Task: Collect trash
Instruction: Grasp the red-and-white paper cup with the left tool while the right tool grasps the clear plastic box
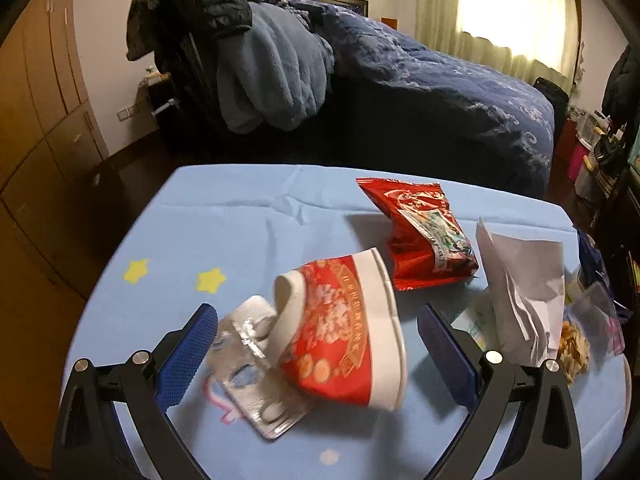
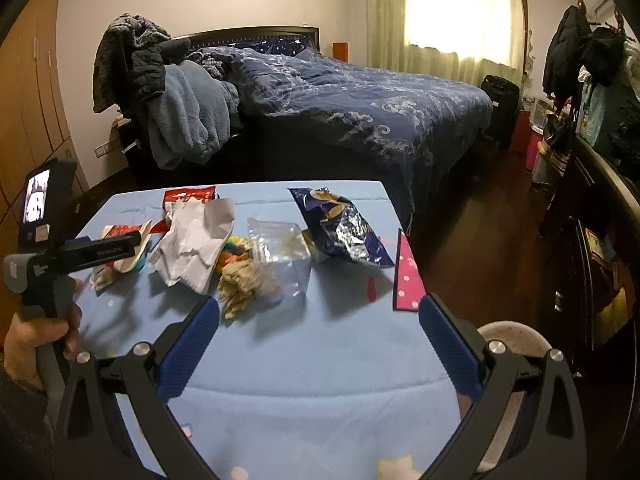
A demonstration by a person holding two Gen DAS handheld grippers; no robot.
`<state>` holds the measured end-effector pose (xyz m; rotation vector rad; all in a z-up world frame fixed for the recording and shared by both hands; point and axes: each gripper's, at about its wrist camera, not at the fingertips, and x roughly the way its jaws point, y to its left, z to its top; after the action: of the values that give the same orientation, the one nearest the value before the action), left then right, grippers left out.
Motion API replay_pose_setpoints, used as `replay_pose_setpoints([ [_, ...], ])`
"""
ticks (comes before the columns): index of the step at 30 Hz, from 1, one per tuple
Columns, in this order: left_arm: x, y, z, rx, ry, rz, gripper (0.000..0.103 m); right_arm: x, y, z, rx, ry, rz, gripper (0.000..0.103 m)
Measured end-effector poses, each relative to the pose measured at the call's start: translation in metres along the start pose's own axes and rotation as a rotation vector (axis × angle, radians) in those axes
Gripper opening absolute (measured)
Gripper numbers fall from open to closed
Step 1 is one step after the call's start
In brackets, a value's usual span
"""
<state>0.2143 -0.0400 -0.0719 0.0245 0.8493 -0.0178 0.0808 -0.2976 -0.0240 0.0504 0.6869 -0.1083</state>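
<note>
My left gripper (image 1: pixel 318 350) gapes wide around the tipped cup (image 1: pixel 344 332) and blister pack (image 1: pixel 256 364) at lower centre without clamping, my right gripper (image 2: pixel 320 344) hangs open and empty, and by my reckoning all 7-odd scraps still litter the table (image 2: pixel 320 360), nothing collected.
</note>
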Motion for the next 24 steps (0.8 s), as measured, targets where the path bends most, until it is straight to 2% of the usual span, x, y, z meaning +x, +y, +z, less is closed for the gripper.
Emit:
replay_pose_setpoints([
  [1,0.002,-0.002,0.0,0.002,0.001,0.0,0.098,0.003,-0.002,0.002,0.001,0.0,-0.003,0.1],
  [3,0.004,-0.005,0.0,0.013,0.005,-0.011,0.079,0.01,-0.006,0.007,0.007,0.006,-0.017,0.1],
  [4,0.006,-0.007,0.001,0.021,0.013,-0.015,0.074,0.013,-0.008,0.009,0.01,0.01,-0.023,0.1],
  [5,0.008,-0.008,0.001,0.027,0.02,-0.017,0.065,0.017,-0.01,0.01,0.015,0.015,-0.029,0.1],
  [11,0.005,-0.008,0.002,0.026,-0.004,-0.017,0.065,0.035,-0.014,0.02,0.028,0.024,-0.045,0.1],
  [20,-0.021,0.006,0.004,-0.005,-0.064,0.001,0.065,0.076,0.024,0.028,-0.037,0.086,0.063,0.099],
  [24,-0.03,0.012,0.003,-0.018,-0.074,-0.008,0.065,0.092,0.025,0.029,-0.009,0.11,0.089,0.096],
])
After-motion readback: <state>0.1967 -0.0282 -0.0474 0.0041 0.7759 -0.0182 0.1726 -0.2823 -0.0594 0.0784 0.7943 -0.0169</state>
